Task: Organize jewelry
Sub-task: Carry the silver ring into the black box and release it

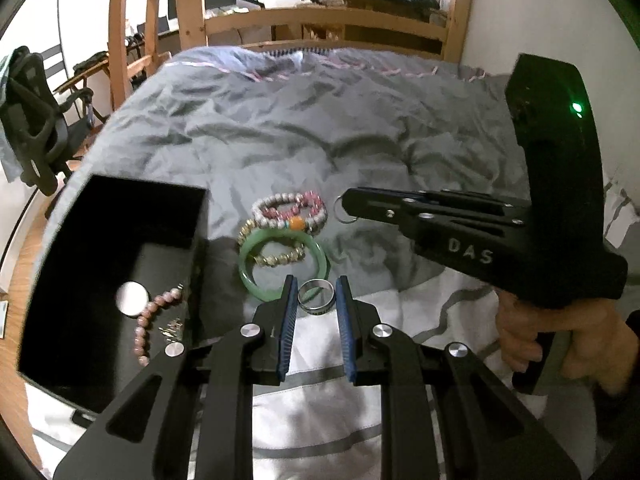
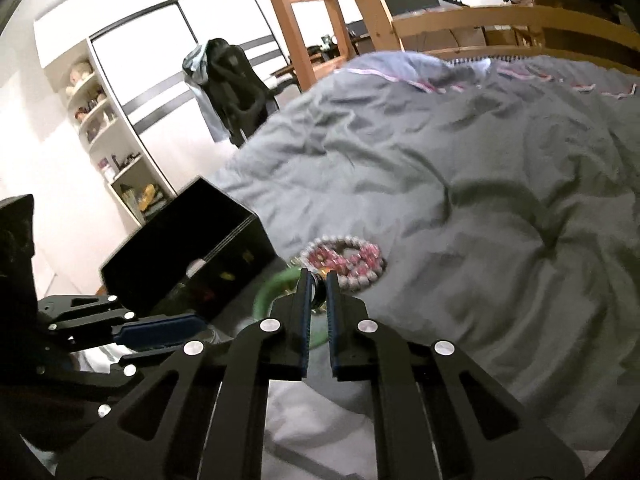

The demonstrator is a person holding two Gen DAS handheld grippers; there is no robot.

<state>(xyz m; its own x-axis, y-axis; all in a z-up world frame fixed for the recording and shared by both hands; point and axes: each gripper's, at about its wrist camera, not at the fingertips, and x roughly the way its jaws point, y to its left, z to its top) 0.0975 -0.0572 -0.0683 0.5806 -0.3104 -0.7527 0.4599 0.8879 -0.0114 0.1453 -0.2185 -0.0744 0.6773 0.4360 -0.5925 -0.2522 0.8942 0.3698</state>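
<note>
A bedroom with a wooden bunk bed frame (image 1: 320,20) holds a bed covered by a wrinkled grey duvet (image 1: 320,128), with a white and grey striped sheet (image 1: 400,320) nearer the cameras. On the duvet lies a pile of jewelry: a smooth green round bangle (image 1: 246,276) lying flat, gold bead bracelets (image 1: 280,258) across its middle, and pink and white bead bracelets (image 1: 290,210) just behind it. To the left sits an open black square box (image 1: 80,220), and inside it rest a pink bead bracelet (image 1: 150,320) running from front to back and a round silver disc (image 1: 132,299)

The left hand-held gripper (image 1: 316,294) is partly open, its blue pads on either side of a wide silver band ring (image 1: 316,296). The ring lies tipped with its hole facing up. I cannot tell if the pads touch it.

The right hand-held gripper (image 1: 346,208) points left toward the bead pile. It is nearly closed on a thin silver ring (image 1: 344,211), which sticks out past the tips. In the right wrist view something small and dark sits between its pads
</note>
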